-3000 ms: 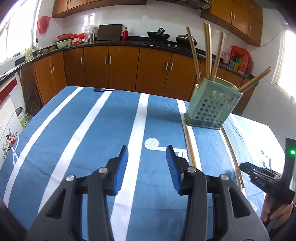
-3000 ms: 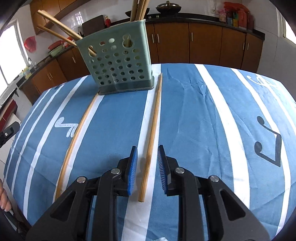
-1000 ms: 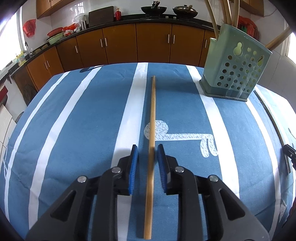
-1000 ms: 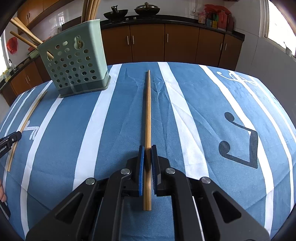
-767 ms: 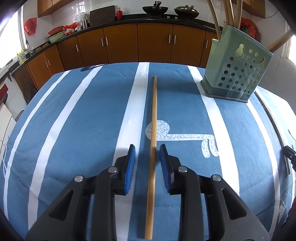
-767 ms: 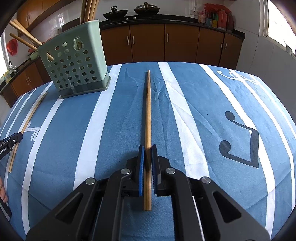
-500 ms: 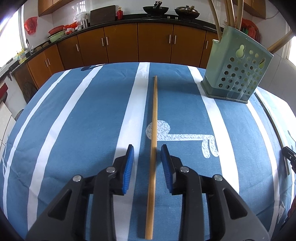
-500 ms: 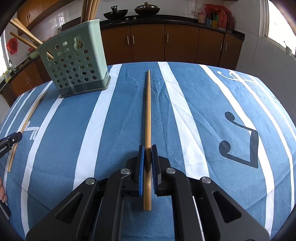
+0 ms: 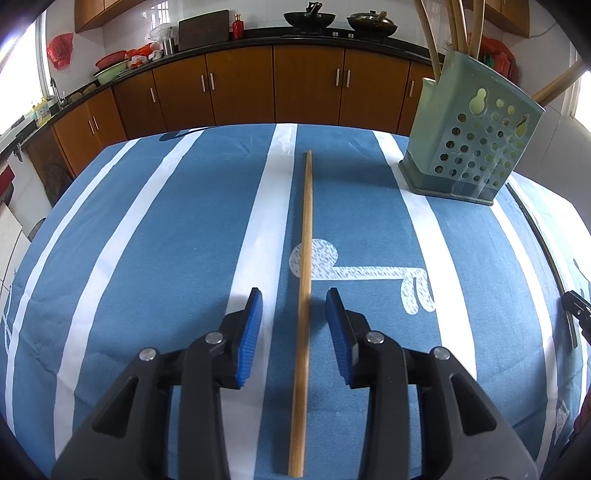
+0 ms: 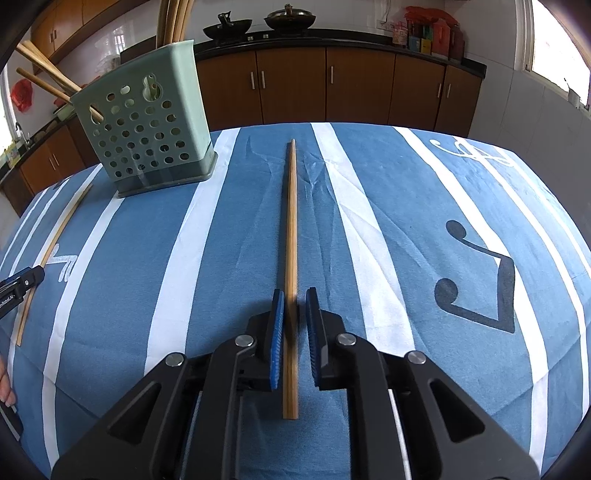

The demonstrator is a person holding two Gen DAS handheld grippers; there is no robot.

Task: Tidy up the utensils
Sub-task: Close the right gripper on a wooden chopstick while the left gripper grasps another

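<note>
The green perforated utensil holder (image 10: 147,122) stands upright on the blue-and-white striped tablecloth (image 10: 406,229), at the far side of the table. Several long wooden chopsticks (image 10: 173,18) stand in it, rising out of its open top; two more chopsticks (image 10: 44,77) lean out over its left rim in the right wrist view. How the holder is divided inside cannot be told.

Left gripper (image 9: 294,306): released. Its jaws have just been opening, and a chopstick (image 9: 306,240) lies flat on the cloth between the blue pads, touching neither. The holder (image 9: 476,136) stands far and to the right of this chopstick, well apart from it.

Right gripper (image 10: 294,306): jaws have just been opening slightly. A second chopstick (image 10: 291,221) lies between the pads with a narrow gap on each side; it rests on the cloth, pointing away towards the far table edge, right of the holder.
</note>
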